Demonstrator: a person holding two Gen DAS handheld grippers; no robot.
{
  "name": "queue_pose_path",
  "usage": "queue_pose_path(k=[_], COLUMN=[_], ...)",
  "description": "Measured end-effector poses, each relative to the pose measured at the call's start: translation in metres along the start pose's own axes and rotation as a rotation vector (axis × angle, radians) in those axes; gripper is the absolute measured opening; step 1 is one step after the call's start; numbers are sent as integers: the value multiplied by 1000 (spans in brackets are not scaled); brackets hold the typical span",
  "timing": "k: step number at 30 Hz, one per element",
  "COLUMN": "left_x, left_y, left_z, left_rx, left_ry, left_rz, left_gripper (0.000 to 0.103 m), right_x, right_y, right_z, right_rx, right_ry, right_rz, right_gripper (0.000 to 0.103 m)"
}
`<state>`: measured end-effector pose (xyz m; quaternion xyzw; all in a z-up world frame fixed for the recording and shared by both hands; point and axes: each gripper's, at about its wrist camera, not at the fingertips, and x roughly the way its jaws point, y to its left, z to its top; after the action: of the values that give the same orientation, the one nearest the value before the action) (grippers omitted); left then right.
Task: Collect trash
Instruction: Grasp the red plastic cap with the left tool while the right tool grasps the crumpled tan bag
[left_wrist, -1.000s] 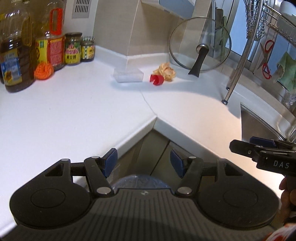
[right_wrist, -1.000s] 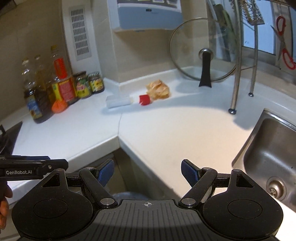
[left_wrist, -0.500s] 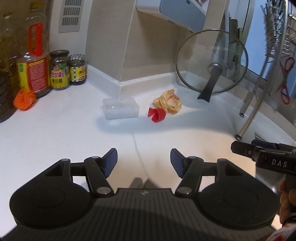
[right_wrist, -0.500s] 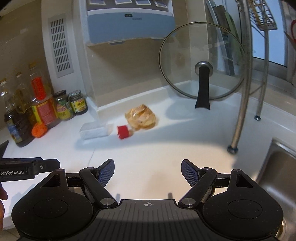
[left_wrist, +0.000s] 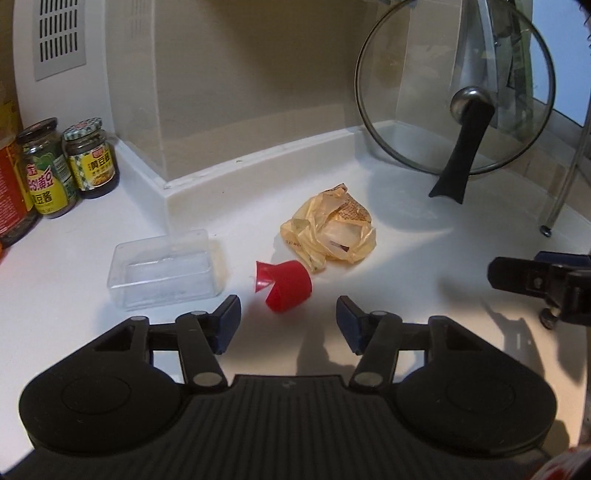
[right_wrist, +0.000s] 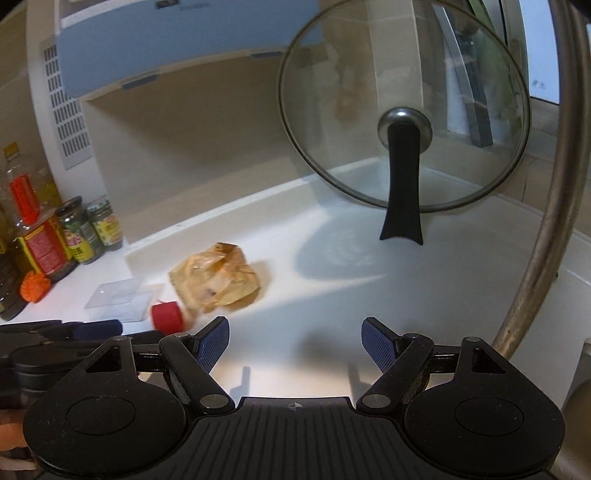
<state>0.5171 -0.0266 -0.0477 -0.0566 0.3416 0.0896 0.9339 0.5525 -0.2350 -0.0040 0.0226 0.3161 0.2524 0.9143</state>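
Observation:
Three pieces of trash lie on the white counter near the corner. A crumpled yellow plastic bag lies furthest back. A torn red paper cup lies on its side in front of it. A clear plastic box lies to the left. My left gripper is open and empty, with the red cup just ahead between its fingertips. My right gripper is open and empty, right of the bag and cup; it shows at the right edge of the left wrist view.
A glass pot lid leans on the back wall at right. Sauce jars and oil bottles stand at left, with an orange scrubber. A metal rack leg rises at right.
Both grippers have moved forward over the counter toward the corner. The trash is much closer now, and the red cup sits just in front of the left fingertips. Both stay open.

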Motion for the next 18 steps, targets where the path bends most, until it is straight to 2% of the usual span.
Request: queue_pose_path(k=[9, 13, 18], left_x=[24, 20, 14], left_y=[-7, 1, 14], left_z=[10, 8, 5], left_rx=[28, 28, 26], left_ry=[6, 10, 17], left_rz=[34, 28, -2], left_gripper=[36, 23, 22], right_x=[21, 29, 37], right_y=[-10, -6, 5], right_z=[1, 3, 5], right_rx=[7, 3, -15], right_ry=[35, 38, 34], right_rz=[15, 31, 52], right_gripper=[79, 79, 79])
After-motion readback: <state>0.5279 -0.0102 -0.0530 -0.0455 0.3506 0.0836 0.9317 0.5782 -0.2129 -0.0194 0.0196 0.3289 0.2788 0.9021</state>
